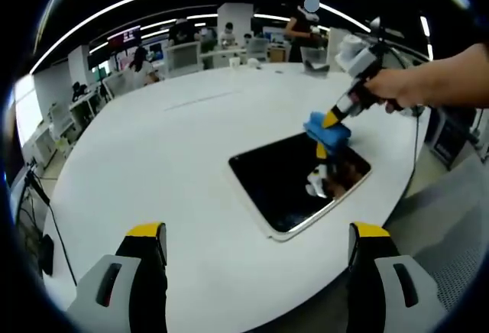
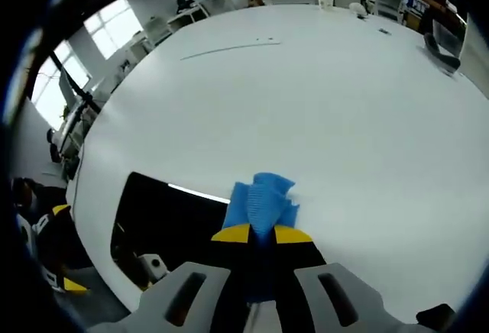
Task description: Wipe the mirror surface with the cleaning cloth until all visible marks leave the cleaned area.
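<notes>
Cloth meets glass at the far corner of the mirror: the right tool (image 1: 334, 123), gripped in a person's hand (image 1: 397, 88), is clamped on a crumpled blue cleaning cloth (image 1: 325, 128) and presses it down where the dark, white-framed rectangular mirror (image 1: 294, 180) ends and the round white desk (image 1: 176, 165) begins. In the right gripper view, the yellow-tipped jaws of the right tool (image 2: 262, 235) stand closed on the cloth (image 2: 261, 199), whose free edge bunches ahead of them, partly over the mirror's (image 2: 164, 214) far edge and partly over bare desk (image 2: 321, 96). The left tool (image 1: 256, 245) hangs near the mirror's closest corner, its jaws apart and holding nothing.

The risks lie mostly in where the mirror sits. It lies close to the desk's rim, so a hard sideways stroke with nothing bracing it could slide it toward the drop; the idle left tool is the obvious brace. Little cloth projects past the jaws, so a steep angle could bring the hard tips down on the glass and scratch it or leave fresh marks. A stroke beginning at the edge could also drag the cloth off onto the desk, leaving the middle unwiped. Reflections crowd the glass, and whether marks remain there cannot be told.
</notes>
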`<state>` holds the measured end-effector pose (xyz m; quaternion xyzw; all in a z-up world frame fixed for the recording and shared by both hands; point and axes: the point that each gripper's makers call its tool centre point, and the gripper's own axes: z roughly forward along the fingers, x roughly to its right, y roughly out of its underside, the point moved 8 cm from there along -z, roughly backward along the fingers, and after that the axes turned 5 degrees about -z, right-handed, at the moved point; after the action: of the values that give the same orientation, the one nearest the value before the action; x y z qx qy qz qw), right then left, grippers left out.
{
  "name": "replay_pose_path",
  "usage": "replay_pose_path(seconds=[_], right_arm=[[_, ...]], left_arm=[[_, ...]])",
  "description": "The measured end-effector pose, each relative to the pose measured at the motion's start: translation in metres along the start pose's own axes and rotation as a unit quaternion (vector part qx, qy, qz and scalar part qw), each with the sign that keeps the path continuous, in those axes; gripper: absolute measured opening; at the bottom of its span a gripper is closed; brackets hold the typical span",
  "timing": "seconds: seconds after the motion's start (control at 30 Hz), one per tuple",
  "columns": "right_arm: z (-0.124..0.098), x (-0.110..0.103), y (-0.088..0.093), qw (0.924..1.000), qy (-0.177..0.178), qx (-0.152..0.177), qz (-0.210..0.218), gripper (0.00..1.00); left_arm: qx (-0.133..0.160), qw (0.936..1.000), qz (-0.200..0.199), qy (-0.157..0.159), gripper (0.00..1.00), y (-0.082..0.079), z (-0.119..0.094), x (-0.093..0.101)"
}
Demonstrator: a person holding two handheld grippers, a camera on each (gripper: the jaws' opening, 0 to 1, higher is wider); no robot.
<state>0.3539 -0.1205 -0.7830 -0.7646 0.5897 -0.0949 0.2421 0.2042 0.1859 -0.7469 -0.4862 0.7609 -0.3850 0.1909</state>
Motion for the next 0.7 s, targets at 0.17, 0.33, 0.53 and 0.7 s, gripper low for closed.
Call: replay_pose_path(seconds=[0.17, 0.33, 0.53, 0.7], right_arm=[[0.004, -0.002, 0.0, 1.0, 0.001, -0.004, 0.001, 0.04], [0.005, -0.005, -0.001, 1.0, 0.0, -0.008, -0.003, 0.04], [0.007, -0.011, -0.003, 0.9999, -0.003, -0.011, 0.009, 0.04], [0.009, -0.023, -0.004, 0.9999, -0.009, -0.012, 0.008, 0.04]], left_arm=[[0.001, 1.0, 0.0, 0.001, 0.99, 0.0, 0.0, 0.0], [0.0, 1.0, 0.0, 0.002, 0.99, 0.001, 0.001, 0.0], [-0.003, 1.0, 0.005, 0.004, 0.99, 0.001, 0.002, 0.001], [-0.003, 0.9999, 0.01, 0.004, 0.99, 0.001, 0.002, 0.001]])
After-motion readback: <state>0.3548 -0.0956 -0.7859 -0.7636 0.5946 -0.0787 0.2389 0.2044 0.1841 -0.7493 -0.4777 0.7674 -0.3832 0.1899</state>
